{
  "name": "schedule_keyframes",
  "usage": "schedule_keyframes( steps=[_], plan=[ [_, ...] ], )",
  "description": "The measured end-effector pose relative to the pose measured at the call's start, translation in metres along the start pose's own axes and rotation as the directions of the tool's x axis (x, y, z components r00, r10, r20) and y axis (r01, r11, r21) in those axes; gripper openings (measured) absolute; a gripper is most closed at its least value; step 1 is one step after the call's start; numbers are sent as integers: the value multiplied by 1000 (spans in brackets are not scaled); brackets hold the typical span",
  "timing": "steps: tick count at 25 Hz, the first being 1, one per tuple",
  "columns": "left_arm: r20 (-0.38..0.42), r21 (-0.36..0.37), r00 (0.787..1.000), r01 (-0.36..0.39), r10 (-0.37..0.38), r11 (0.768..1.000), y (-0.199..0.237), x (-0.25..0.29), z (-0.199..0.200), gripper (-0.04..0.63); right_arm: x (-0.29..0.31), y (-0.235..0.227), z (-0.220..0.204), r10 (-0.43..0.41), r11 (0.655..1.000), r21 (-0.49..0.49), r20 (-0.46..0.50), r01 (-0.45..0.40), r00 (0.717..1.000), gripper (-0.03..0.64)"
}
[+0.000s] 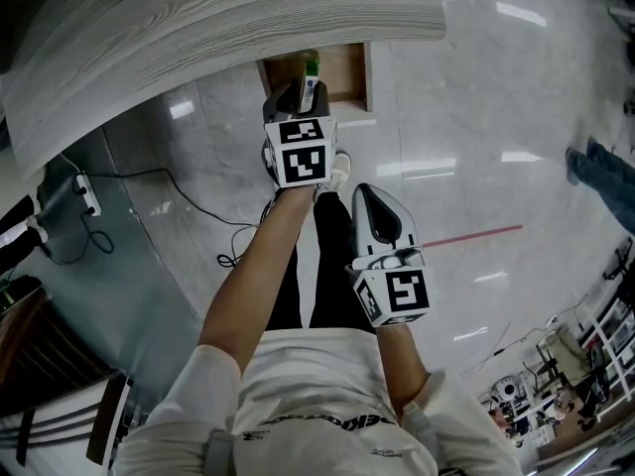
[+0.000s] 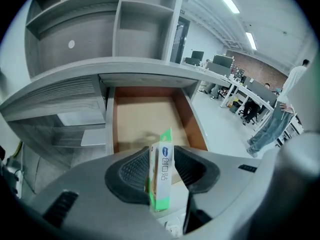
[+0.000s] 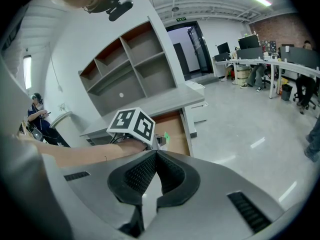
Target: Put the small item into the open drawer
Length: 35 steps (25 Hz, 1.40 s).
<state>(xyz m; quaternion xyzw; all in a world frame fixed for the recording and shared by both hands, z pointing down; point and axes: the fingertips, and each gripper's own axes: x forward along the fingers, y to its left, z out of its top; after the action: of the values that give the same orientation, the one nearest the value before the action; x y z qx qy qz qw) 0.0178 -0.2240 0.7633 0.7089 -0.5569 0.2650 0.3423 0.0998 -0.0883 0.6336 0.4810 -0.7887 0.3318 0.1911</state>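
A small white and green box (image 2: 161,174) stands upright between the jaws of my left gripper (image 2: 161,155). The pads sit wide on either side and do not press it; a gap shows along its right side. The box is over the front of the open wooden drawer (image 2: 142,119). In the head view the left gripper (image 1: 303,95) reaches to the drawer (image 1: 347,75) under the desk, with the box (image 1: 311,67) at its tip. My right gripper (image 3: 156,155) is shut with nothing in it and hangs back by the person's body (image 1: 363,191).
A grey wood desk top (image 1: 198,28) overhangs the drawer, with open shelving (image 2: 95,29) above it. Cables and a power strip (image 1: 84,196) lie on the floor at left. A person (image 2: 280,114) stands on the glossy floor at right, near office desks.
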Motion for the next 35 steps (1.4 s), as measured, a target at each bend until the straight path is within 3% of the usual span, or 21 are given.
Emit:
schedule_keyframes(
  steps=[19, 35],
  plan=[
    [54, 29, 999, 8, -10, 1000, -18, -81, 27, 147, -48, 26, 38, -18, 1000, -7, 92, 19, 996, 32],
    [133, 100, 989, 56, -69, 993, -34, -201, 81, 60, -98, 66, 111, -8, 998, -61, 173, 19, 985, 32]
  ],
)
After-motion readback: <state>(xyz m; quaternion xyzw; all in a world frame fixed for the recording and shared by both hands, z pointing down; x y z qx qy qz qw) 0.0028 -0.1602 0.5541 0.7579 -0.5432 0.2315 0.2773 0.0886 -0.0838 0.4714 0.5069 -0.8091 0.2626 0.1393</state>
